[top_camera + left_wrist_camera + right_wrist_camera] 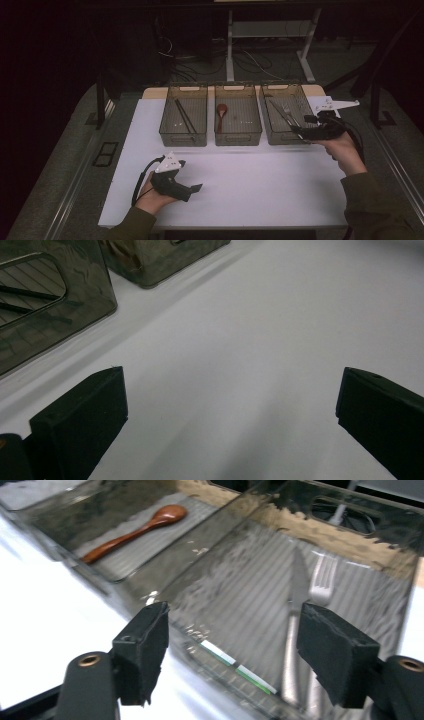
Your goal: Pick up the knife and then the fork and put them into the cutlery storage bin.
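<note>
Three smoky see-through bins stand in a row at the back of the white table point(250, 185). The right bin point(286, 139) holds a metal knife point(298, 580) and a fork point(323, 580) side by side. My right gripper point(299, 131) hovers at that bin's near right corner, and in the right gripper view my right gripper point(232, 630) stands open with nothing between its pads. A brown wooden spoon point(135, 530) lies in the middle bin point(238, 137). My left gripper point(196, 188) rests low over the front left of the table, open and empty, seen as my left gripper point(230, 385) above bare white surface.
The left bin point(183, 137) holds dark chopsticks point(184, 116). Behind the table are desk legs and loose cables on a dark floor. A green-and-white label point(239, 667) sits on the right bin's near wall.
</note>
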Available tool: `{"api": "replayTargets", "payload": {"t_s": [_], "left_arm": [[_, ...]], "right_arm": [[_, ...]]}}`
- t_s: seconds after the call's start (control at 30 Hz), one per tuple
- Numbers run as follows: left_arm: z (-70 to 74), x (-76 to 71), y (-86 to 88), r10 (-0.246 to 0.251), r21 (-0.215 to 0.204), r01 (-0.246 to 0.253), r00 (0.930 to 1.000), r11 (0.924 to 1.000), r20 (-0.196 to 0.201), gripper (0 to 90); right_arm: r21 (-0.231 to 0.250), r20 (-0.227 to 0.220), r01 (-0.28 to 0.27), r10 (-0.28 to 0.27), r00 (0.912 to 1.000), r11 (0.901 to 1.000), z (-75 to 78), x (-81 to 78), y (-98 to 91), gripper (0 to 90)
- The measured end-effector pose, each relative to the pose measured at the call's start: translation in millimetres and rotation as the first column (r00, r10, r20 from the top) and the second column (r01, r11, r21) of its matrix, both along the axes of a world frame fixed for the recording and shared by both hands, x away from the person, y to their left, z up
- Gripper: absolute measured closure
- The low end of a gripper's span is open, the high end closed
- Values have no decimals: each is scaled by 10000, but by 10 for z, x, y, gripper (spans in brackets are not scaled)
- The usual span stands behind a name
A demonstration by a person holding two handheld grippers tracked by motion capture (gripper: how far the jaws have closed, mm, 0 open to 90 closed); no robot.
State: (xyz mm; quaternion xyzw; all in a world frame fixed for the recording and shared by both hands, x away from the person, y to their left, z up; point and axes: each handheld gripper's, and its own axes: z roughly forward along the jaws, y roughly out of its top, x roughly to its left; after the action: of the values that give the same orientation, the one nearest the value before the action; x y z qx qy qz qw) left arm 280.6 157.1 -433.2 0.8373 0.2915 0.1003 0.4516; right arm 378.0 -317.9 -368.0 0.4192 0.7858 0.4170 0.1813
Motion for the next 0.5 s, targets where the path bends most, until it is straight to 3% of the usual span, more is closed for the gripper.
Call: {"api": "replayTargets", "payload": {"t_s": [0.2,0.5], "left_arm": [[-2,-3,8,-29,-17,29,10000,10000,-16,0],[1,-7,9,-19,-92,20,10000,10000,22,0]], "right_arm": [[445,100,-493,489,9988,9978,-38,-245,75,237],[496,478,-790,767,9959,9956,-275,-579,235,168]]}}
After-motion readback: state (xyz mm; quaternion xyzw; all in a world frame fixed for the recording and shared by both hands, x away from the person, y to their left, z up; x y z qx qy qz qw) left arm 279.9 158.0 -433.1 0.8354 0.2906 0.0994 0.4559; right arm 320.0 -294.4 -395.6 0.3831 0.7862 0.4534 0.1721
